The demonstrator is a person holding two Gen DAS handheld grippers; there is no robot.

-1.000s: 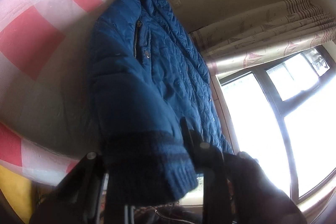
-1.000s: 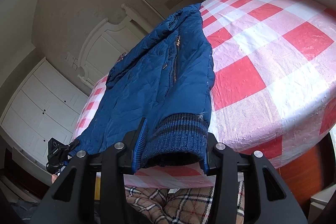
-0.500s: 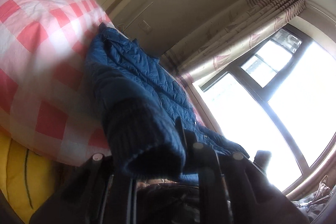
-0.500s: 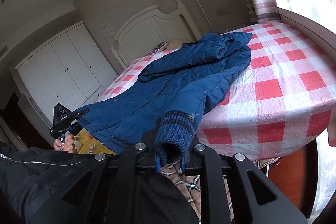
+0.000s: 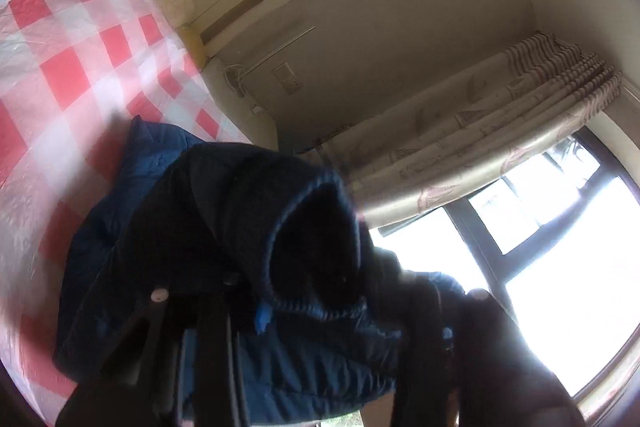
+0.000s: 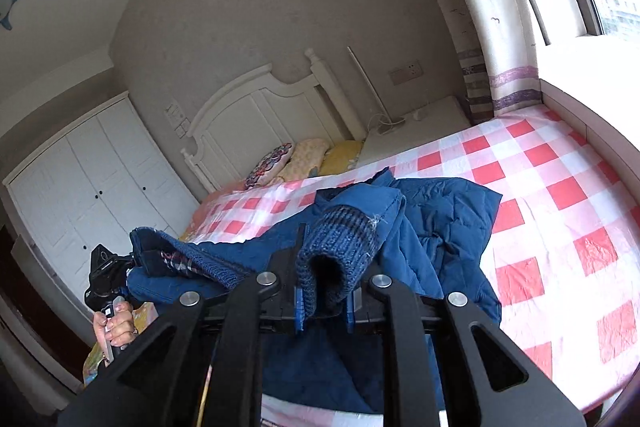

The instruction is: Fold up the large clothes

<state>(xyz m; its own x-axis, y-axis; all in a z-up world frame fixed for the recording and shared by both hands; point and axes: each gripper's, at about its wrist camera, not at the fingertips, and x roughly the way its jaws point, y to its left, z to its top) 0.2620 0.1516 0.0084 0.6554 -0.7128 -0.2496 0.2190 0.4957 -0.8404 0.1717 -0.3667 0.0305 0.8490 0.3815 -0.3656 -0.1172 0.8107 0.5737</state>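
Note:
A blue quilted jacket lies bunched on the red-and-white checked bed. My right gripper is shut on one knit sleeve cuff and holds it raised over the jacket. In the left wrist view the other cuff sits round and unsqueezed between the fingers of my left gripper, whose jaws are opening. Behind it the jacket droops onto the bed. This view is dark and blurred. My left gripper also shows far left in the right wrist view, at a knit edge.
A white headboard with pillows stands at the far end. White wardrobe doors are on the left. A nightstand, curtain and window line the right side. A person's hand holds the left gripper's handle.
Both grippers have risen and swung toward the headboard with the cuffs, bunching the jacket. The left jaws have widened around their cuff. The right jaws stay clamped.

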